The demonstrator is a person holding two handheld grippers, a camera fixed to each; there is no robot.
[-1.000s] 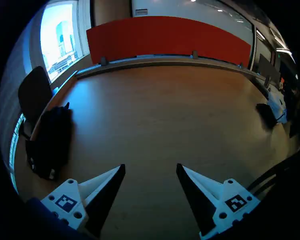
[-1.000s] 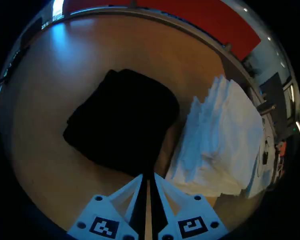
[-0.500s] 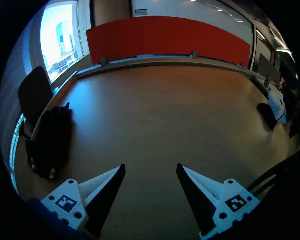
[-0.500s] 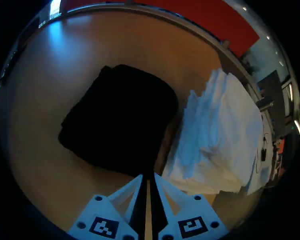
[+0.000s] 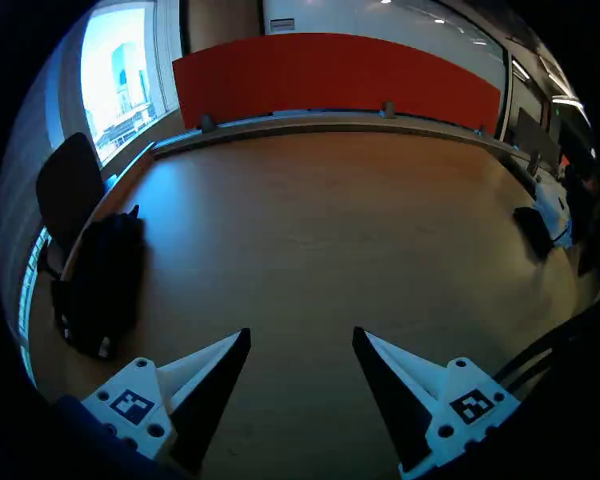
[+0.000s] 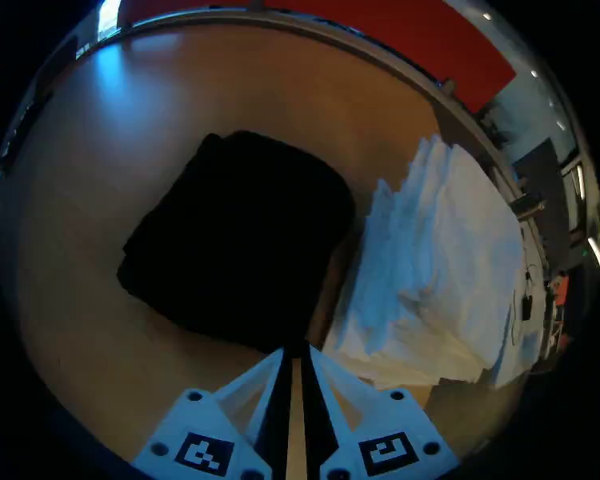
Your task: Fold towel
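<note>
The right gripper (image 6: 297, 350) is pressed together at the edge of the black folded towel (image 6: 236, 240) beside the white cloth stack (image 6: 436, 280), the left gripper (image 5: 300, 330) spread, so a one-sided lift could undo its folds.

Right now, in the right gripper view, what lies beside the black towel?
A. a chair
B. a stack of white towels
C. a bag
B: the white stack lies just right of the black towel.

No writing, label, brand or number is legible here.
</note>
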